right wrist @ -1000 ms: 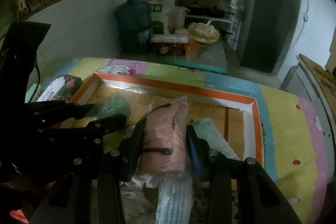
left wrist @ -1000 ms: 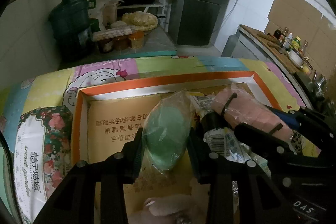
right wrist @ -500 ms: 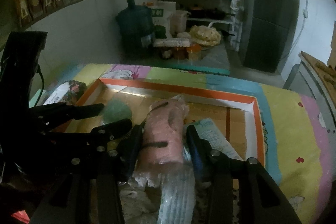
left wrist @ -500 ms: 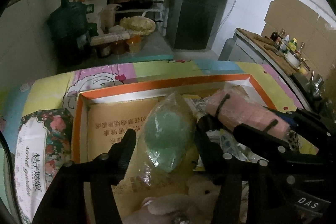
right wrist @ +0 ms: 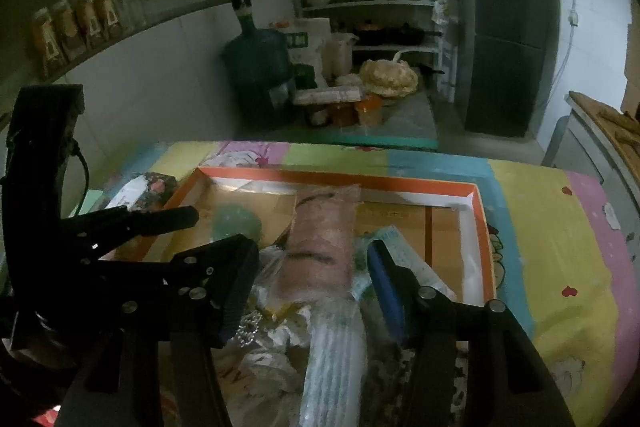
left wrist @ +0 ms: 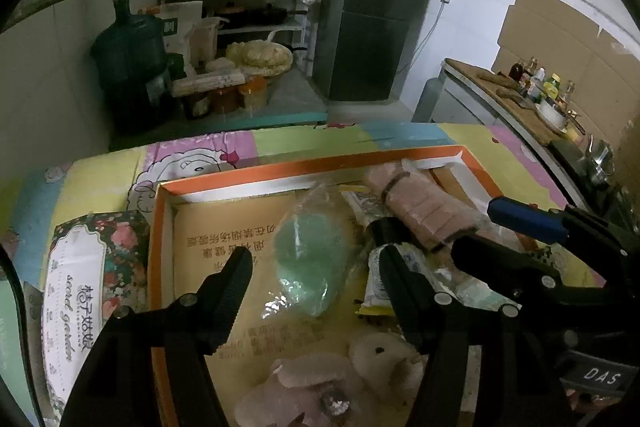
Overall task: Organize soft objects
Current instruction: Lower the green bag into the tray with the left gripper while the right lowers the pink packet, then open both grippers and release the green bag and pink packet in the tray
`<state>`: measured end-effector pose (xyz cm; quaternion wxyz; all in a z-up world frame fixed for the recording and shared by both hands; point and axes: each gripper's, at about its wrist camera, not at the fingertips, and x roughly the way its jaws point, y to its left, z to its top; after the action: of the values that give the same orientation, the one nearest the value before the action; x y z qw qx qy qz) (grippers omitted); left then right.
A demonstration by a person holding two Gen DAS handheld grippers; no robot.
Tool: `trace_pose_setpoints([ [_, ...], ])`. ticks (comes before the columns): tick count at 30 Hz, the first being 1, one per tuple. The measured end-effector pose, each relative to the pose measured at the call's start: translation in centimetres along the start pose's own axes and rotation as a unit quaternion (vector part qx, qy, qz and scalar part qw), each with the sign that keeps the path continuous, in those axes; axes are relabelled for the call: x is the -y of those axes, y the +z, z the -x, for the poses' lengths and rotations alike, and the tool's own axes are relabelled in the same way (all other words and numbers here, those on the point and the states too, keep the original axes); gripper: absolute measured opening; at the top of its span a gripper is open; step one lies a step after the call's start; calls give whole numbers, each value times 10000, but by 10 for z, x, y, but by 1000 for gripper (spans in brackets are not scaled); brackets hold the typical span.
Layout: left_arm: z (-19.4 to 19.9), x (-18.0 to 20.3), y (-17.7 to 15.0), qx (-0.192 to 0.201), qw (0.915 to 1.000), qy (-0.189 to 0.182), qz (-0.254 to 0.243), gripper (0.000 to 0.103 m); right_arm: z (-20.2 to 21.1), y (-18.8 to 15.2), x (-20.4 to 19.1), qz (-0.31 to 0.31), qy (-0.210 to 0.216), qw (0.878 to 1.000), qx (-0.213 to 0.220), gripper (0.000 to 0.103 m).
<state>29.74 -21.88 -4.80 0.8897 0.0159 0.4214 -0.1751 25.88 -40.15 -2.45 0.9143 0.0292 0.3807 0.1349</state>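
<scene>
A green soft item in clear plastic (left wrist: 310, 259) lies in the orange-rimmed cardboard box (left wrist: 280, 171). My left gripper (left wrist: 316, 267) is open around it, fingers apart on either side. A pink bundled roll in plastic (right wrist: 320, 247) lies in the box beside it; it also shows in the left wrist view (left wrist: 424, 207). My right gripper (right wrist: 308, 255) is open, its fingers spread wide of the roll. A pale plush toy (left wrist: 340, 379) lies at the box's near end.
The box sits on a colourful cartoon cloth (right wrist: 552, 227). A floral tissue pack (left wrist: 84, 275) lies left of the box. Wrapped packets (right wrist: 336, 347) lie in the box's near part. A water jug (left wrist: 128, 67), shelves and a fridge (left wrist: 372, 11) stand behind.
Both grippers have opened: the left let go of the green item, the right let go of the pink roll. Both items now rest in the box, and both grippers have drawn back slightly.
</scene>
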Motion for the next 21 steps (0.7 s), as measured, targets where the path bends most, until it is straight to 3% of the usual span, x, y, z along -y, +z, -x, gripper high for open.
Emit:
trace_pose_setpoints([
  [21,55,2,-14,455,9988,152,-54,66,50,-13,-28,13,95,9993,352,58],
])
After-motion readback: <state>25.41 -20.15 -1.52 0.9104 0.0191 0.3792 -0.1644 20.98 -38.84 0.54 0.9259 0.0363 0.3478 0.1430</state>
